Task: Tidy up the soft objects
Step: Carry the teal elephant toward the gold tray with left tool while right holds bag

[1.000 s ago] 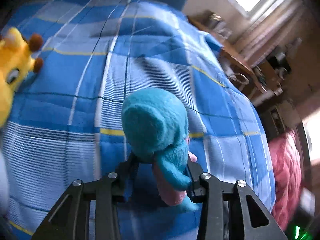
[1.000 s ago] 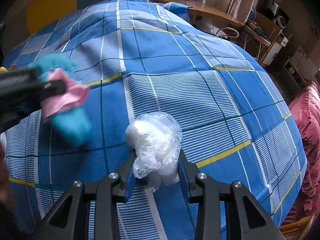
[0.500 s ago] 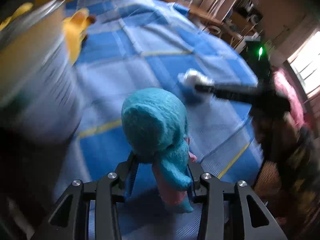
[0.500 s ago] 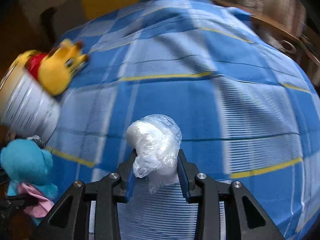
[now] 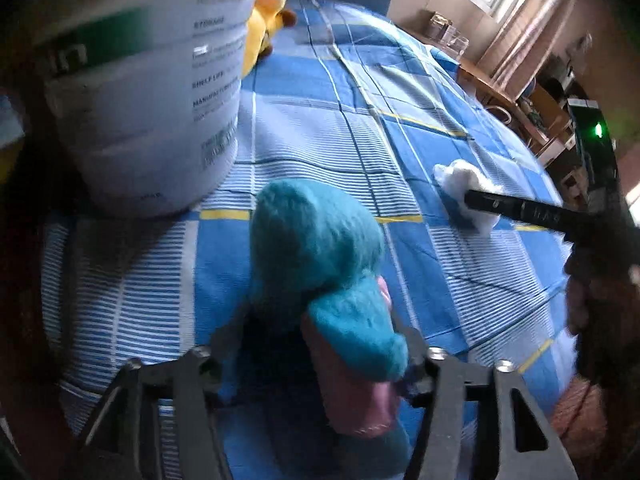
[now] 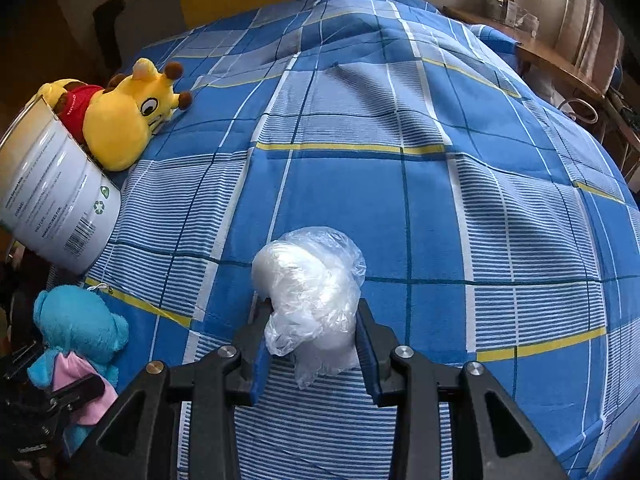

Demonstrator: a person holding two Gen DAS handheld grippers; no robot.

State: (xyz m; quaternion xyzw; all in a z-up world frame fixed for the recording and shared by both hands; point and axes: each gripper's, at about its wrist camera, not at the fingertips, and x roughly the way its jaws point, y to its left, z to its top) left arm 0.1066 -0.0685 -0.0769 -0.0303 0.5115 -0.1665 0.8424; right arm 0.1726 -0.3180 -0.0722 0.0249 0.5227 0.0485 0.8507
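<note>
Left claw: my left claw (image 5: 320,364) has just been opening its jaws, and the blue plush toy (image 5: 316,264) is between them; the left finger stands apart from the toy, so I judge the grip is released or almost.
Blue toy, place: it sits at the near edge of the bed, just beside the big white can (image 5: 148,92). I think I let it go here so the soft things are collected close to the can.
Right claw: my right claw (image 6: 312,336) is clenched on the clear plastic bag with white stuffing (image 6: 308,284); both pads press into it, and it is held above the bed, waiting its turn, I suppose.
Yellow toy: the yellow giraffe plush (image 6: 128,116) leans against the can, beside a red-shirted plush (image 6: 76,96) which seems to sit in the can's mouth.
Surface: a bed cover (image 6: 400,160) of blue checks with white and yellow lines, soft and a little wrinkled.
Room: a wooden desk (image 6: 560,64) with small items behind the bed, and curtains (image 5: 528,24) at a bright window.
</note>
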